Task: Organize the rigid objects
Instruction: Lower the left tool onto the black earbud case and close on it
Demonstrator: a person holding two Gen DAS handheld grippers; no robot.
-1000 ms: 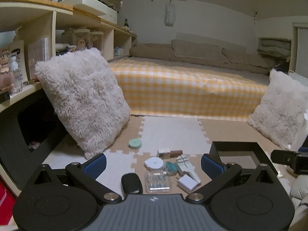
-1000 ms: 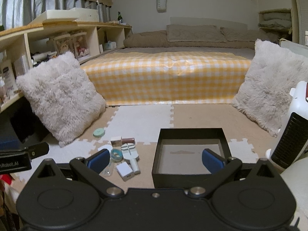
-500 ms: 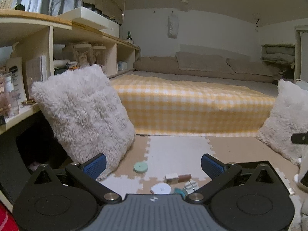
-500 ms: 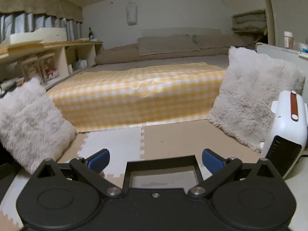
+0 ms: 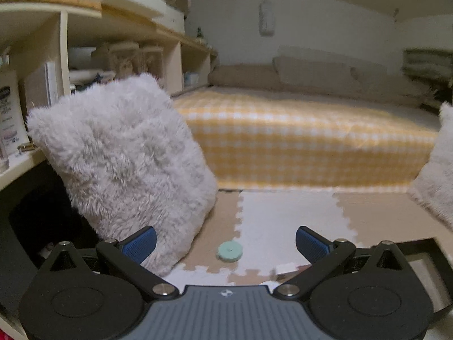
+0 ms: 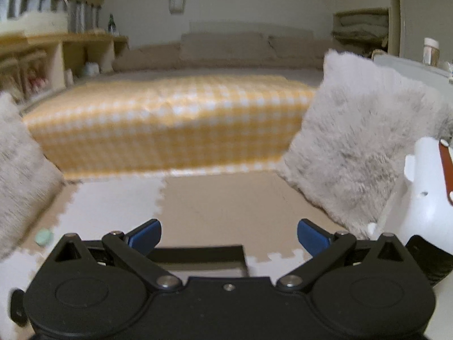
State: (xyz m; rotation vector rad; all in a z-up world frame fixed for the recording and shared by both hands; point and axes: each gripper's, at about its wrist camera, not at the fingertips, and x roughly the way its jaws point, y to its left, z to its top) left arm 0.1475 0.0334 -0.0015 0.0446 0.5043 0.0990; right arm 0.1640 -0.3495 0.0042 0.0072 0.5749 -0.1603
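Left tongs (image 5: 226, 240) spread wide, empty; mint disc (image 5: 230, 251) on floor mat between tips. Right tongs (image 6: 228, 235) spread, empty, above black tray (image 6: 198, 253). Fluffy pillow (image 5: 124, 164) left.

Gingham bed (image 5: 305, 138) (yellow), foam-tile floor (image 6: 226, 206)

I am in a home, a bedroom with the floor as living space. Ahead of me lies a low bed (image 5: 305, 141) under a yellow checked cover, pillows (image 6: 226, 46) along its far edge. Fluffy cushions (image 5: 124, 164) lean at both sides, foam puzzle mats (image 6: 226, 198) cover the floor, and wooden shelves (image 5: 85, 28) with household bottles line the left wall.
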